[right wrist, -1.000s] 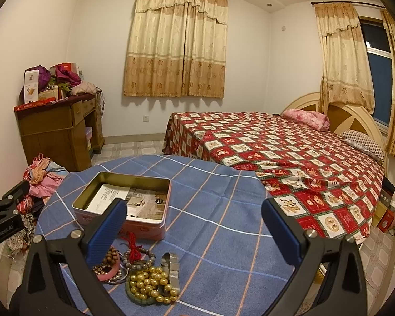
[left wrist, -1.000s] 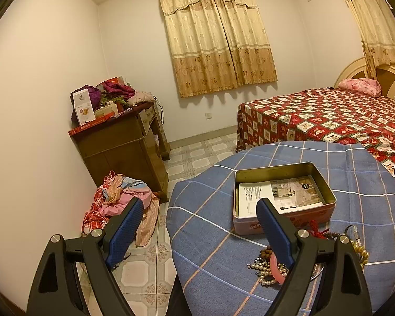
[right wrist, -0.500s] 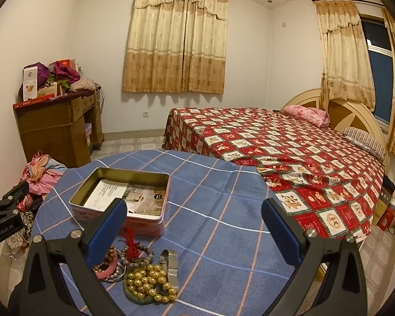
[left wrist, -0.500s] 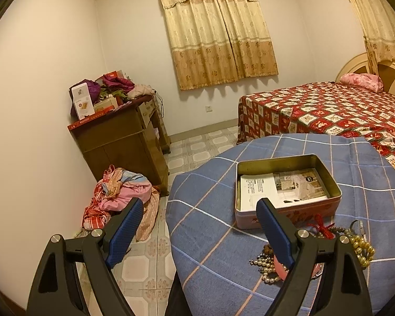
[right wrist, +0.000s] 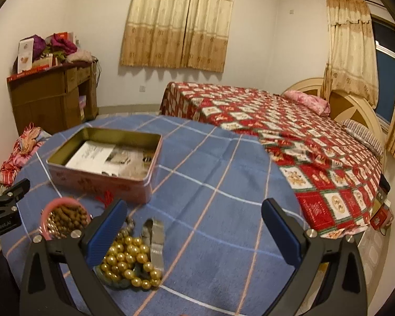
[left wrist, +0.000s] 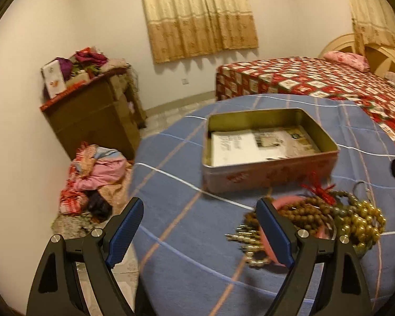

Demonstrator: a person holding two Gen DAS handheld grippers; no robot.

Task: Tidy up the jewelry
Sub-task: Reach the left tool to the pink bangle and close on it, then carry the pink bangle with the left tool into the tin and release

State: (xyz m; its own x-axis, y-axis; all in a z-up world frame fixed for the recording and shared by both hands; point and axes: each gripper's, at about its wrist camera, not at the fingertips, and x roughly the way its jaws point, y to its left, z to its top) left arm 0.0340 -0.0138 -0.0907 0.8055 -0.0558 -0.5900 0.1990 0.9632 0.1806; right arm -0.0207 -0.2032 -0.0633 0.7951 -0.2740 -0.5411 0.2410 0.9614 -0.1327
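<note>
Both the left tongs (left wrist: 200, 230) and the right tongs (right wrist: 193, 227) are spread wide and hold nothing. The jewelry pile (right wrist: 123, 258) lies on the bench (right wrist: 210, 184), just in front of the open tin (right wrist: 105, 163). The bead strands overlap, so I judge one pinch could drag several, or drop loops outside the tin

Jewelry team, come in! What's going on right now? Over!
Left gripper open, right gripper open, both empty. Jewelry pile loose on table beside open tin. Nothing blocking.
</note>
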